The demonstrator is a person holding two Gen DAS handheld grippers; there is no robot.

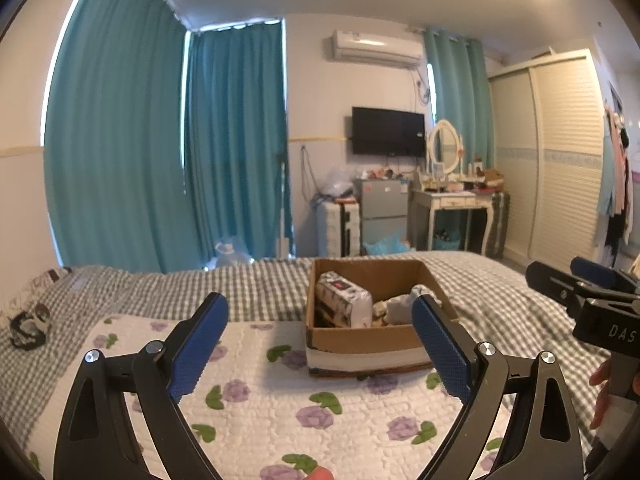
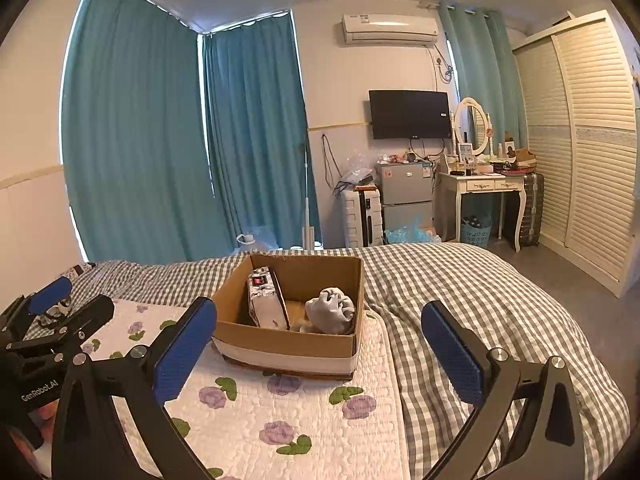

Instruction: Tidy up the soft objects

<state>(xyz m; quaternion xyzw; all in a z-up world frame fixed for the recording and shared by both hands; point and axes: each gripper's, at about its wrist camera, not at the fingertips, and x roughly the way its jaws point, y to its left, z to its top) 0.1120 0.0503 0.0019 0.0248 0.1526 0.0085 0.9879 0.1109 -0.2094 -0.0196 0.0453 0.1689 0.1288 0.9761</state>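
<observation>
Bed (image 2: 460,280) with grey-check cover fills the lower half of both views. A white quilt (image 2: 280,412) with purple flowers lies on top of it, near side. Teal curtains (image 2: 140,120) cover the far left wall; wardrobe (image 2: 580,140) on the right, TV (image 2: 410,114) and AC unit (image 2: 390,28) on the back wall, dressing table (image 2: 484,184) below.

Cardboard box (image 2: 292,344) sits on the quilt, open top, its far edge reaching the check cover. Inside: a white patterned pack (image 2: 266,300) standing on edge at the left side, and a grey bundle (image 2: 332,310) of soft fabric at the right, the two apart. More small items low in the box, too unclear to name.

A dark-and-white soft item (image 1: 28,324) lies on the check cover far left, well apart from the box.

Left gripper (image 1: 320,348): jaws spread wide, nothing between them, held over the quilt, aimed at the box. Right gripper (image 2: 320,352): jaws also wide apart, empty, over the quilt edge just short of the box. Each gripper shows at the edge of the other's view. Part of a hand (image 1: 604,396) visible at right edge of the left view.
</observation>
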